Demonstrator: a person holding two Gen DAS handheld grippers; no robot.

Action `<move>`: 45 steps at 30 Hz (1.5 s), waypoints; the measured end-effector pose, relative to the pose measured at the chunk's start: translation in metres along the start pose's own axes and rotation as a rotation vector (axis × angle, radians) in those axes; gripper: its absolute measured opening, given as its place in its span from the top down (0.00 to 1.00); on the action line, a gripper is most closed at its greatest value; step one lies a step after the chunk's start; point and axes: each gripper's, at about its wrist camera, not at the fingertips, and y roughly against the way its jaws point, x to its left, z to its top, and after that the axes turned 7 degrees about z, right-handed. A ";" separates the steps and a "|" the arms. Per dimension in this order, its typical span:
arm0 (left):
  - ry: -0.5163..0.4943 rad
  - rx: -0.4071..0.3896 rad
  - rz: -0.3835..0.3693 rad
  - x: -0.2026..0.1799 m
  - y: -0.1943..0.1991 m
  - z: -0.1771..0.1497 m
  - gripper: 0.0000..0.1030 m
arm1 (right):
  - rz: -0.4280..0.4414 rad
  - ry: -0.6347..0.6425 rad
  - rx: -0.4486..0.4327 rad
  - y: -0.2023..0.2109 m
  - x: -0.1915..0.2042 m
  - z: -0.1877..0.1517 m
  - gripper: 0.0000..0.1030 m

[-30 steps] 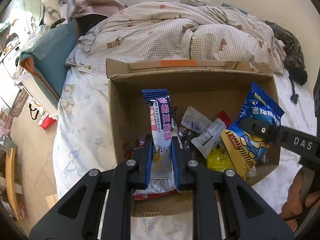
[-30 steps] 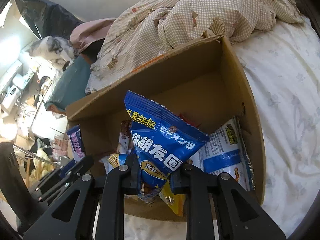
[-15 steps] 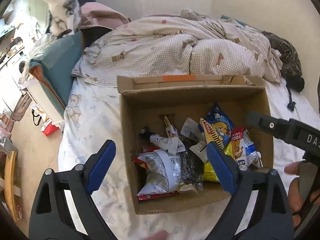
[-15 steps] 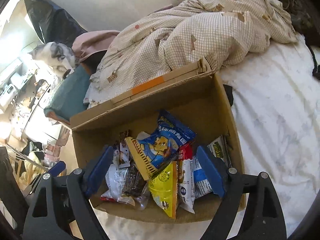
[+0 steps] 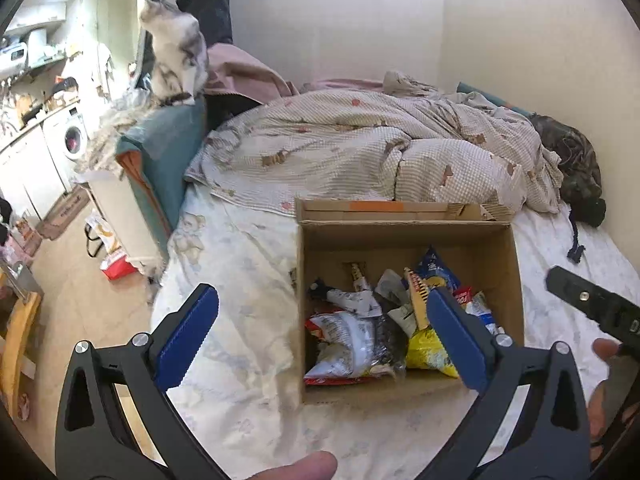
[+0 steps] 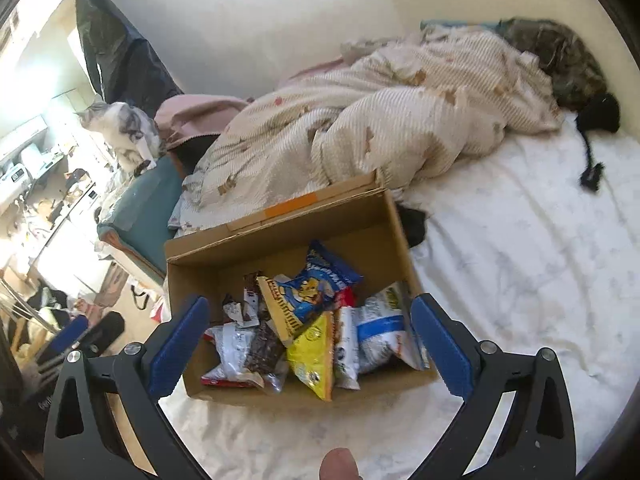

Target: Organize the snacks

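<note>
An open cardboard box (image 5: 404, 236) lies on the bed with several snack packets inside. Among them are a blue packet (image 5: 438, 270), a yellow packet (image 5: 428, 350) and a white bag (image 5: 348, 344). My left gripper (image 5: 320, 312) hovers above the box's near left corner, its jaws opening wide with nothing between them. In the right wrist view the box (image 6: 280, 216) holds the blue packet (image 6: 320, 280), the yellow packet (image 6: 314, 354) and a white-and-blue pack (image 6: 380, 332). My right gripper (image 6: 308, 312) hangs over the box's near side, its jaws likewise opening and empty.
A crumpled checked duvet (image 5: 360, 152) lies behind the box. A cat (image 5: 176, 52) sits on a teal cushion (image 5: 168, 148) at the bed's far left. A dark cloth (image 5: 572, 160) is bundled at the far right. The floor (image 5: 72, 304) drops away to the left.
Both grippers opened and let go of their packets, which now lie in the box. Both hands rose and drew back from the box.
</note>
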 end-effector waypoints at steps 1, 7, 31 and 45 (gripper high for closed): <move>0.004 -0.002 -0.003 0.003 0.004 -0.003 0.00 | -0.008 0.013 -0.002 0.004 0.000 -0.001 0.00; 0.031 -0.003 -0.013 0.014 0.028 -0.018 0.00 | -0.050 0.042 -0.027 0.033 0.002 -0.019 0.00; 0.063 -0.060 0.035 0.035 0.105 -0.088 0.00 | -0.123 0.268 -0.113 0.090 0.057 -0.095 0.00; 0.027 -0.075 0.033 0.021 0.105 -0.089 0.00 | -0.128 0.311 -0.092 0.076 0.069 -0.101 0.00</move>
